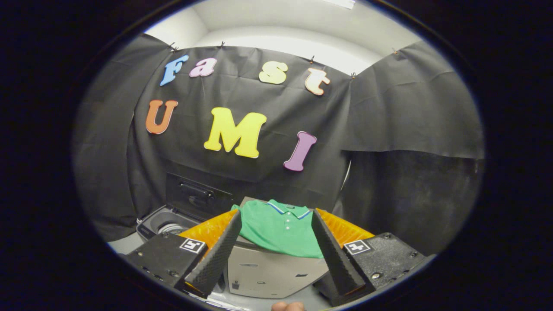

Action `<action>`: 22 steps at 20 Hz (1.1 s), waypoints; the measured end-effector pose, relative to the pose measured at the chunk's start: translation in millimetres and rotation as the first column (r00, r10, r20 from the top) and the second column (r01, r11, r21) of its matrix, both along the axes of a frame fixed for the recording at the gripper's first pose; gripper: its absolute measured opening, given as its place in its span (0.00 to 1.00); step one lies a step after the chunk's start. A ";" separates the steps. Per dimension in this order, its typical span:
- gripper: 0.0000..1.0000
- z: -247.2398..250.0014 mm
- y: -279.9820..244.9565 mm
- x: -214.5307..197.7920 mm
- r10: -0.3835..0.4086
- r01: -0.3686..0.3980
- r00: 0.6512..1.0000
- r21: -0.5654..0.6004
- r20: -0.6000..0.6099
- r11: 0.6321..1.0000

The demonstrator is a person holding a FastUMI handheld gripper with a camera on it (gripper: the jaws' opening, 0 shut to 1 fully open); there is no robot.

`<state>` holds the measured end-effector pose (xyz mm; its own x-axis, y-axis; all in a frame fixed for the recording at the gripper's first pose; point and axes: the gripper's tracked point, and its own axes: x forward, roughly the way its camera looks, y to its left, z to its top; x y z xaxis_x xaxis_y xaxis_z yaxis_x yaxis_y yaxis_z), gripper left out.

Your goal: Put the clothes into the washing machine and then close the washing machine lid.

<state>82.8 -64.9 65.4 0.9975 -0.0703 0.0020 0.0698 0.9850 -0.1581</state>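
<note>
I have the gripper [276, 242] hanging with its jaws wide apart and nothing between them. Dead ahead at twelve o'clock, framed by the two fingers [218, 255], the green polo shirt [278, 229] lies spread flat on a grey box [270, 270] — collar away from me. The washing machine [166, 222] sits out at ten o'clock, its lid [196, 196] standing up — drum open.

Green polo shirt [280, 228] lies flat beside open-lidded washing machine [166, 222].
</note>
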 end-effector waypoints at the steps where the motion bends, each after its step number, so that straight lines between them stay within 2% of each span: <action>1: 1.00 -2.5 -6.3 16.3 0.007 -0.007 1.000 0.008 -0.019 1.000; 6: 1.00 -38.3 -33.5 114.1 0.029 -0.018 0.984 0.064 -0.177 0.998; 12: 1.00 -82.9 -72.2 201.4 -0.009 0.047 0.945 0.108 -0.327 0.993; 17: 1.00 -124.6 -79.0 226.9 0.011 0.063 0.893 0.150 -0.449 0.987; 20: 1.00 -125.4 -80.0 232.4 0.026 0.062 0.886 0.174 -0.463 0.983; 22: 1.00 -127.7 -75.7 233.0 0.054 0.063 0.886 0.236 -0.460 0.970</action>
